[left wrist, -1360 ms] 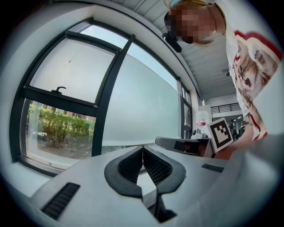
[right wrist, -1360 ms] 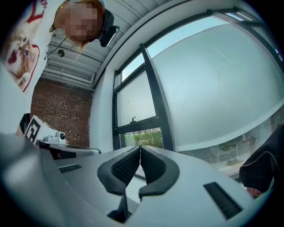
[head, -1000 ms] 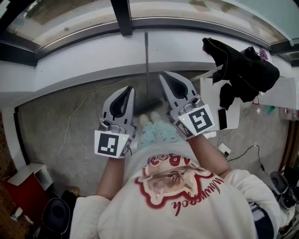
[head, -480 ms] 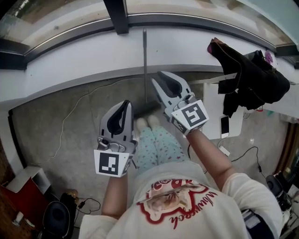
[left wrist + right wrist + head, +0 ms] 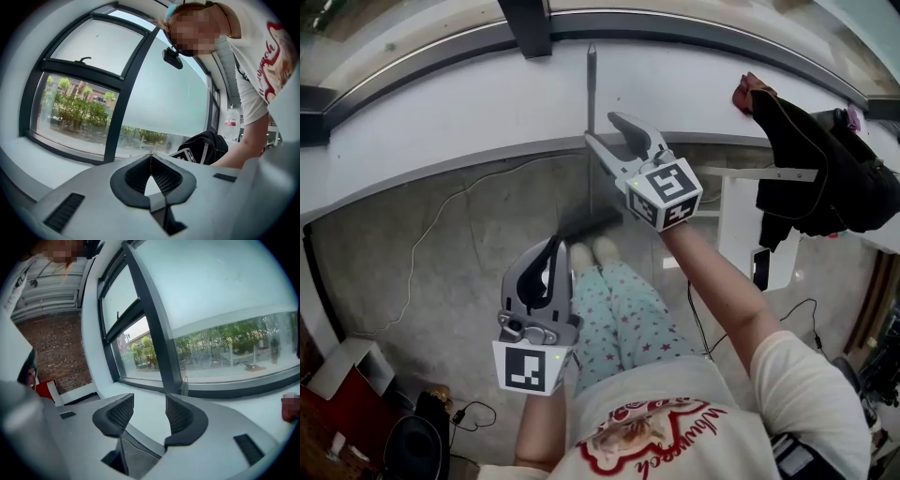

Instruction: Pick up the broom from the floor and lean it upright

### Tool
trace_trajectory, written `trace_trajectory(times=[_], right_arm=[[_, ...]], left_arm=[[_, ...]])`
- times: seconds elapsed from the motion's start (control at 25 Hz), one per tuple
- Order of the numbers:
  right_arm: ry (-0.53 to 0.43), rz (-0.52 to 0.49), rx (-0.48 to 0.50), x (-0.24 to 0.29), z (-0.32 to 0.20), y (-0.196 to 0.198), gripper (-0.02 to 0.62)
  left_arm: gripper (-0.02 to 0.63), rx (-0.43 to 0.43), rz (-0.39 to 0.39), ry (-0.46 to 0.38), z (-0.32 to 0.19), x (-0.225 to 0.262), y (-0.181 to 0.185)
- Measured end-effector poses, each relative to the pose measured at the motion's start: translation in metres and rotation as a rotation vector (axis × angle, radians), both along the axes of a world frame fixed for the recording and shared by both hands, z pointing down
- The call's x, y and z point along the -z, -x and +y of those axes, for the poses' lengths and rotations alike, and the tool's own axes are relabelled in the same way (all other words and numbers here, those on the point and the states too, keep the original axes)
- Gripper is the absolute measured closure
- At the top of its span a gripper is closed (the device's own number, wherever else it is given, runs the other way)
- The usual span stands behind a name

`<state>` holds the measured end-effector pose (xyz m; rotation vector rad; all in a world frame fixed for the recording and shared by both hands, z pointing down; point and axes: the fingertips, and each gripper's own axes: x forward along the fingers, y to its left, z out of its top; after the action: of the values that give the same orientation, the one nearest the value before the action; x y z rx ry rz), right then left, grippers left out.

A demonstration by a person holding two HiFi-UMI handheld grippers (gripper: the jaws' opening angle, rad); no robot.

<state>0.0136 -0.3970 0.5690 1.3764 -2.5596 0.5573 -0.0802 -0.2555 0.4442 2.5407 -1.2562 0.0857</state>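
The broom stands upright, its thin grey handle (image 5: pixel 591 94) leaning on the white windowsill and its dark head (image 5: pixel 591 223) on the floor by the person's feet. My right gripper (image 5: pixel 602 128) is just right of the handle, near its upper part. Its jaws have just been opening and stand apart with nothing between them, as the right gripper view (image 5: pixel 149 401) confirms. My left gripper (image 5: pixel 553 246) hangs lower, near the broom head, and its tips meet on nothing (image 5: pixel 150 154).
A white table (image 5: pixel 736 225) at the right carries black clothing (image 5: pixel 811 159) and a phone (image 5: pixel 761 267). A cable (image 5: pixel 441 220) trails over the grey floor at the left. A red box (image 5: pixel 333 398) sits at the bottom left. The window frame (image 5: pixel 525 19) runs along the top.
The right gripper's jaws, shut before, now stand apart, and it has shifted closer to the broom handle. The left gripper has dropped lower, towards the person. The broom stays upright.
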Motion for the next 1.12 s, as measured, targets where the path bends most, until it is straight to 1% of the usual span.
trace_trajectory(times=[0.12,0.24,0.36,0.48,0.6,0.72,0.92,0.96,1.0,1.12], right_arm=[[0.036,0.017,-0.022,-0.035,-0.019,-0.005,0.383],[0.081,0.044,-0.028,-0.069,-0.032,-0.007,0.377],[0.127,0.056,-0.037,-0.099,-0.045,-0.009,0.374],[0.184,0.054,-0.049,-0.125,-0.059,-0.009,0.373],[0.213,0.05,-0.056,-0.14,-0.071,-0.007,0.373],[0.229,0.065,-0.069,-0.152,-0.081,-0.007,0.373],[0.284,0.088,-0.072,-0.172,-0.089,-0.008,0.374],[0.296,0.096,-0.071,-0.174,-0.089,-0.008,0.397],[0.309,0.1,-0.072,-0.177,-0.088,-0.009,0.483],[0.345,0.076,-0.09,-0.176,-0.086,-0.011,0.495]], left_arm=[[0.584,0.025,-0.001,0.03,-0.004,-0.015,0.007],[0.584,0.058,0.021,0.045,-0.01,-0.024,0.012],[0.584,0.073,0.017,0.098,-0.01,-0.039,0.014],[0.584,0.079,0.015,0.107,-0.012,-0.045,0.014],[0.584,0.078,0.013,0.113,-0.011,-0.048,0.013],[0.584,0.076,0.009,0.121,-0.009,-0.054,0.015],[0.584,0.082,0.01,0.116,-0.008,-0.056,0.016],[0.584,0.082,0.011,0.118,-0.008,-0.055,0.015],[0.584,0.081,0.01,0.119,-0.008,-0.054,0.015],[0.584,0.066,0.003,0.118,-0.006,-0.05,0.013]])
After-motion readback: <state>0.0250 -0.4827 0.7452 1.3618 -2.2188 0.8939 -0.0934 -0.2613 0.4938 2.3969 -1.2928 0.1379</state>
